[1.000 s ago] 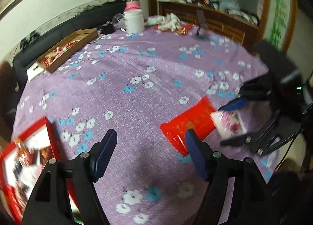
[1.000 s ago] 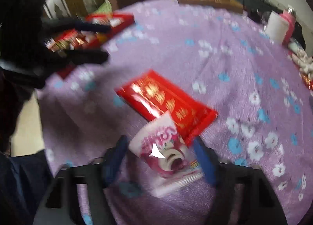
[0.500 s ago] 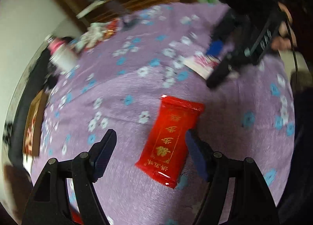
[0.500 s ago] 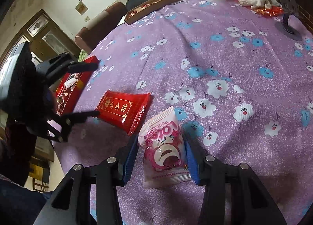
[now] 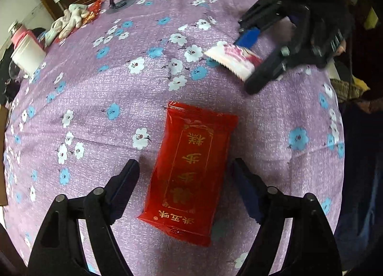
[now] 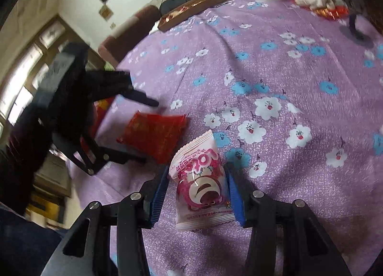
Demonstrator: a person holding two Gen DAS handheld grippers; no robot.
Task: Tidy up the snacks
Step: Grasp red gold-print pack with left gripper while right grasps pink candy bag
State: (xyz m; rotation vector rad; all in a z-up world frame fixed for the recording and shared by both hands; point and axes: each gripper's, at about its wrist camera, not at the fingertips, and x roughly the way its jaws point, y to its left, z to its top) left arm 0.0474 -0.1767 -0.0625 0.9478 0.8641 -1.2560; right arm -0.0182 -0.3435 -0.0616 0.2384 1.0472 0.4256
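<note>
Right wrist: "Lotso" pink packet (image 6: 199,181) between closed jaws; left jaws opening around red packet (image 5: 189,177).

wrapper (image 5: 189,175) on tablecloth (image 5: 95,98) (packet (image 5: 233,59) beyond)

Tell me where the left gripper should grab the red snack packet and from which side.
Grip the red snack packet across its two long edges near the middle, coming straight down from above. It lies flat on the tablecloth, lengthwise between the left gripper's opening jaws, which stand clear of both edges.
</note>
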